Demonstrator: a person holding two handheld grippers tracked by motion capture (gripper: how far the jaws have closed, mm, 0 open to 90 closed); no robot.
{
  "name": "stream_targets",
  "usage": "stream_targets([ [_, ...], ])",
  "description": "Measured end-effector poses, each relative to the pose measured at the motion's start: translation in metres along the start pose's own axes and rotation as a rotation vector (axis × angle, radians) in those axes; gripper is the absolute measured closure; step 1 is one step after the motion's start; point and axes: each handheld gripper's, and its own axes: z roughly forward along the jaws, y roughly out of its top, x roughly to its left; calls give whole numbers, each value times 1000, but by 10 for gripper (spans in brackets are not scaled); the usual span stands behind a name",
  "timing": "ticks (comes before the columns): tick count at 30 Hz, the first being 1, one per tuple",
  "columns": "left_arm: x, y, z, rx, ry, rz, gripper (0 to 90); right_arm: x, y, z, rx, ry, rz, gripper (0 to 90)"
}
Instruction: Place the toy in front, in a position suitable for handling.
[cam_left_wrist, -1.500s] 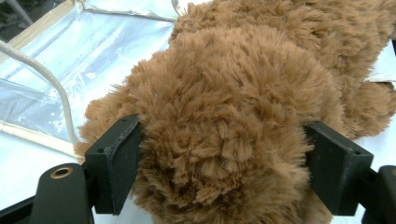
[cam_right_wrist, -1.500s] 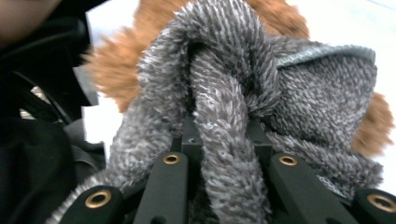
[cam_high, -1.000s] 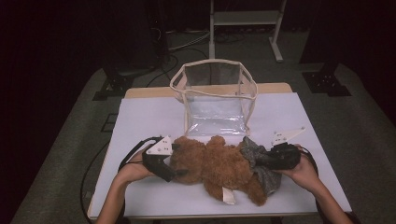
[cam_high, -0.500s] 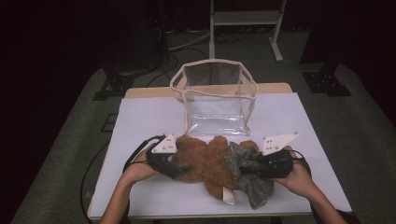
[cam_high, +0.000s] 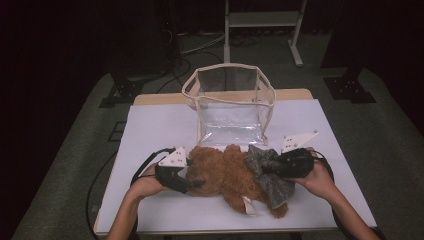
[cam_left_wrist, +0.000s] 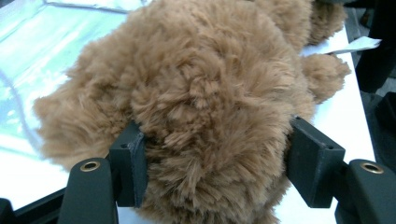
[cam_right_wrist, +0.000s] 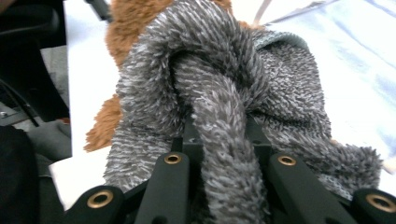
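A brown plush bear (cam_high: 225, 172) lies across the near half of the white table (cam_high: 160, 130), with a grey fuzzy knit garment (cam_high: 270, 181) wrapped over its right end. My left gripper (cam_high: 196, 183) comes in from the left; its jaws have just been closing, and both pads (cam_left_wrist: 133, 161) now press into the fur of the bear (cam_left_wrist: 210, 107). From the right, my right gripper (cam_high: 265, 169) is shut on a bunched fold of the grey garment (cam_right_wrist: 219, 93), which is squeezed between its jaws (cam_right_wrist: 224, 128).
A clear plastic bag with beige trim (cam_high: 230, 107) stands open just behind the bear. A white label (cam_high: 248, 206) sticks out under the bear. Cables trail off the table's left edge. A metal stand (cam_high: 260, 20) is on the floor beyond.
The left jaws have narrowed onto the bear's fur. The right gripper has shifted a little left and up with the grey garment bunched in it.
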Motion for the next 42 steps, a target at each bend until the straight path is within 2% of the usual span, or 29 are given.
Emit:
stream_targets([
  [3,-6,5,6,9,-13,18,323,-5,1,-3,12,-29,0,754],
  [6,-8,9,8,24,0,26,326,-3,7,-6,6,-23,7,754],
  [9,-10,11,15,9,0,26,326,7,21,-1,-5,-1,-31,754],
  [13,-13,16,23,8,-11,42,323,22,44,19,5,43,-91,751],
  [16,-13,15,23,28,5,63,290,30,50,37,55,41,-147,747],
  [18,-10,11,18,10,7,51,272,27,47,39,55,47,-138,748],
  [21,-5,6,14,-8,9,30,270,18,42,33,35,60,-81,748],
  [23,-5,6,16,-16,-5,25,295,16,41,30,29,73,-59,748],
  [25,-7,8,18,-10,-9,33,308,17,45,30,31,88,-56,747],
  [29,-12,12,18,-2,-19,60,331,16,60,39,72,92,-70,746],
  [31,-15,14,18,2,-30,76,341,13,68,47,92,97,-78,746],
  [35,-19,16,20,13,-28,92,344,6,86,67,110,134,-80,746],
  [38,-22,17,21,7,-48,92,345,0,99,82,117,157,-62,746],
  [42,-25,18,24,24,-67,122,348,-3,110,104,155,167,-51,745],
])
